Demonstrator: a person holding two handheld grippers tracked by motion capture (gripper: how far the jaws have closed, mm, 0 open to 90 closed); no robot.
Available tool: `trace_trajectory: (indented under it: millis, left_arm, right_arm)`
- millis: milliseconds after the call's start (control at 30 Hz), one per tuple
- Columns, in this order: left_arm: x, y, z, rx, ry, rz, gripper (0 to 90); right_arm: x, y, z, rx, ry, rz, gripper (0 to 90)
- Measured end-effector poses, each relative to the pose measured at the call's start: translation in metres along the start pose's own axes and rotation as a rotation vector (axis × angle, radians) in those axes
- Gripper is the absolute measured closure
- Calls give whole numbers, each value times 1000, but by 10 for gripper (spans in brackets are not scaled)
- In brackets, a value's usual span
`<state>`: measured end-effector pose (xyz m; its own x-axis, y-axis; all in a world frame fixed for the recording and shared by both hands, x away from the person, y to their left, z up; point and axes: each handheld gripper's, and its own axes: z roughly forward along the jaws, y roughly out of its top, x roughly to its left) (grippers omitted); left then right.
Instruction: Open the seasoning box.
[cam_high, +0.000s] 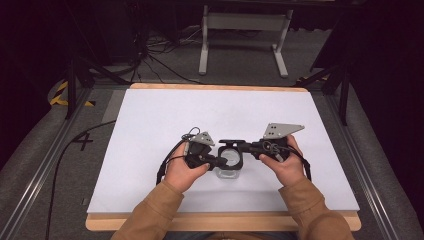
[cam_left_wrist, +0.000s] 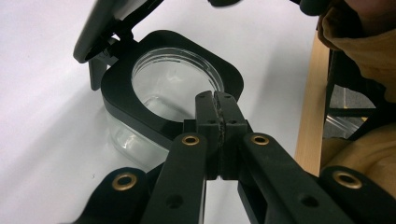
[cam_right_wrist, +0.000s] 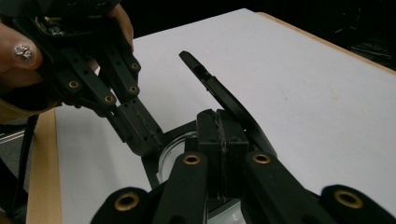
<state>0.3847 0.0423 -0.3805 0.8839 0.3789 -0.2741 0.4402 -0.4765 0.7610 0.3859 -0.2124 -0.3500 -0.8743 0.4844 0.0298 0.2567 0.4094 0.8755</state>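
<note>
The jar (cam_left_wrist: 159, 112) sits on the white table (cam_high: 150, 115), near its front edge: clear square glass, black plastic collar, hinged lid (cam_left_wrist: 107, 23) tipped open. Likely heavy, slick and breakable, so grip the collar. Both the left gripper (cam_left_wrist: 215, 100) and right gripper (cam_right_wrist: 219, 123) are closed together, empty, over its rim.

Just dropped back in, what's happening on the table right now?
A person works two handheld tongs over a clear glass container with a black collar, sitting on the white table near its front edge. The container's hinged black lid stands open. The left tongs are shut, tips over the collar's rim. The right tongs are also shut, tips beside the raised lid; whether they touch it is unclear.
</note>
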Motion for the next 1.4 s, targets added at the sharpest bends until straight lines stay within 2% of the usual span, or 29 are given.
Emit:
trace_trajectory:
  millis: [167, 333, 367, 467, 600, 733, 867, 1133, 1267, 1333, 1400]
  left_arm:
    - [0, 0, 0, 4, 1, -2, 900]
    - [1, 0, 0, 2, -6, -8, 900]
    - [1, 0, 0, -2, -8, 7, 900]
    - [1, 0, 0, 1, -8, 10, 900]
    - [1, 0, 0, 2, -7, 13, 900]
    - [1, 0, 0, 1, -2, 18, 900]
    - [0, 0, 2, -8, -1, 17, 900]
    - [-1, 0, 2, -3, 4, 27, 900]
    - [-3, 2, 2, 0, 14, 26, 871]
    - [-4, 4, -1, 1, 26, 26, 845]
    - [-5, 6, -9, -10, 17, 25, 826]
  right_arm:
    - [-7, 2, 2, -20, -22, -5, 900]
    - [-12, 3, 5, -70, -49, 3, 900]
    - [-14, 3, 6, -89, -70, 3, 900]
    - [-16, 2, 8, -101, -82, 8, 900]
    - [-24, 0, 13, -119, -141, 6, 900]
    - [-26, -2, 16, -135, -165, -5, 900]
    - [-26, -2, 21, -142, -170, -18, 900]
    - [-26, -3, 22, -146, -170, -24, 900]
    - [-24, -2, 19, -141, -168, -10, 900]
    - [-22, -1, 14, -153, -151, -1, 898]
    - [-20, 2, 7, -158, -144, 0, 879]
